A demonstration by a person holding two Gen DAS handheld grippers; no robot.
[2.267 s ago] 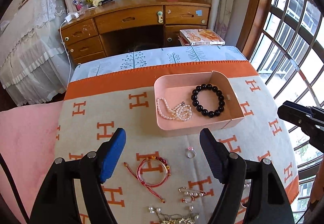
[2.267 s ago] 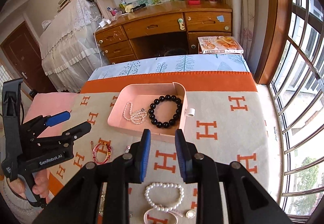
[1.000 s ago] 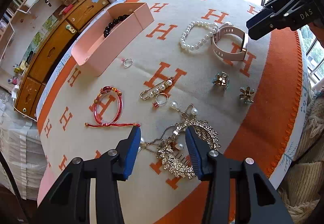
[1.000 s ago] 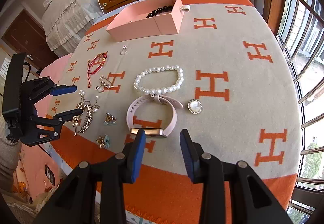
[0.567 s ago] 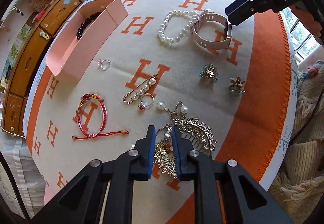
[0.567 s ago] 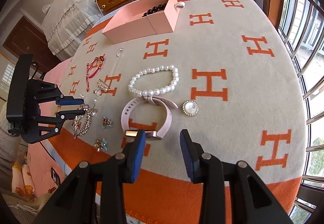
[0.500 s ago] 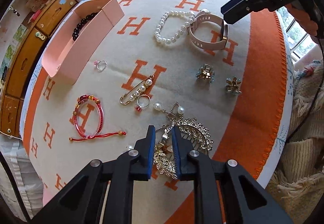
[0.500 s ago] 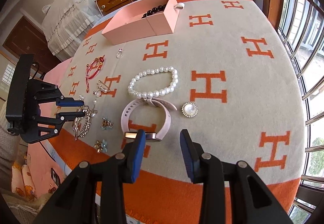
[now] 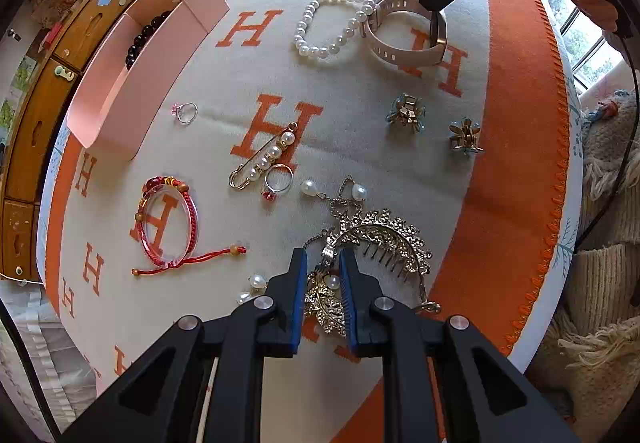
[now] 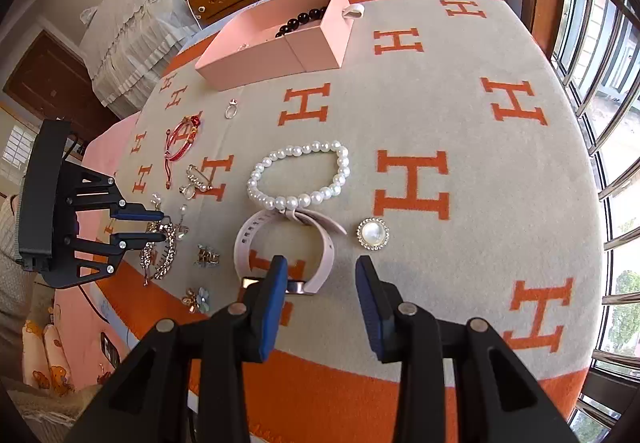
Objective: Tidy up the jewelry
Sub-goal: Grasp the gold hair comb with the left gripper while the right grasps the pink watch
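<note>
Clamping gold hair comb (image 9: 384, 239): left tongs (image 9: 323, 263) | right tongs (image 10: 320, 271) released | comb base hidden by fingers (image 9: 298, 295)

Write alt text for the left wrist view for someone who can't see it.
The left gripper is shut on a gold hair comb lying on an orange-and-beige H-patterned blanket. Beyond lie a red bracelet, pearl bracelet, pink watch and pink box.

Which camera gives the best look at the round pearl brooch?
The right wrist view: the pearl brooch lies in plain sight beside the pink watch, ahead of the open right gripper. The left wrist view does not show it.
</note>
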